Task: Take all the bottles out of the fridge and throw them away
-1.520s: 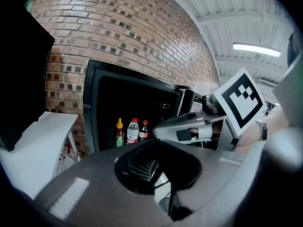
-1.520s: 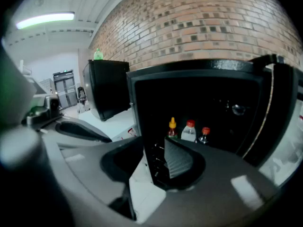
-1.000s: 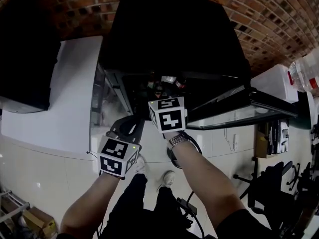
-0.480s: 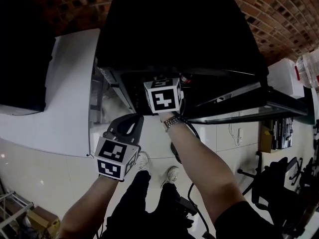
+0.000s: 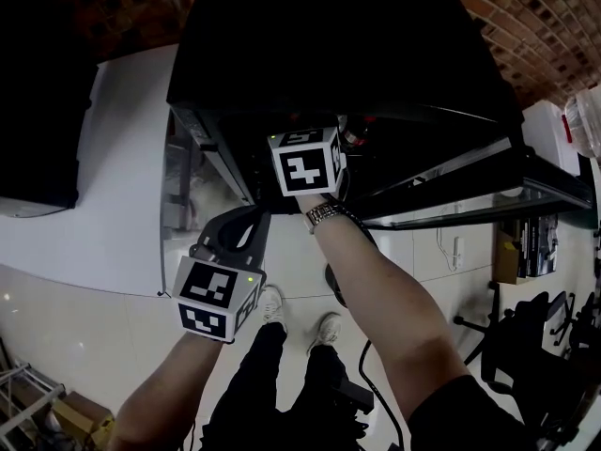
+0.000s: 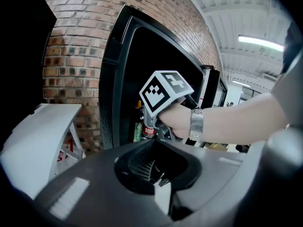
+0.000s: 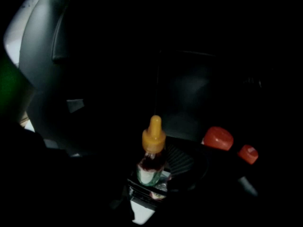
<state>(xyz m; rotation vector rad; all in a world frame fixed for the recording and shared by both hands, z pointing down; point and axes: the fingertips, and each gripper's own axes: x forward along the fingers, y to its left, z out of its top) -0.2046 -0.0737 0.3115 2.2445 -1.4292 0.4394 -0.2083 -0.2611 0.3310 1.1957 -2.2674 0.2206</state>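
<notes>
Right tongs [image 7: 160, 178], released, straddle a yellow-capped bottle [image 7: 151, 167], hidden from the head view; left tongs [image 6: 152, 176] hang released, empty.

No text can be read; the label on the yellow-capped bottle [image 7: 151, 167] is too blurred.

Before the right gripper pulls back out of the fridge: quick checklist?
1. Fridge door open: ok.
2. Yellow-capped sauce bottle between the right gripper jaws: ok.
3. Jaws clamped on that bottle: cannot tell, too dark.
4. Red-capped bottles beside it, outside the jaws: ok.
5. Left gripper empty, jaws apart, outside the fridge: ok.
</notes>
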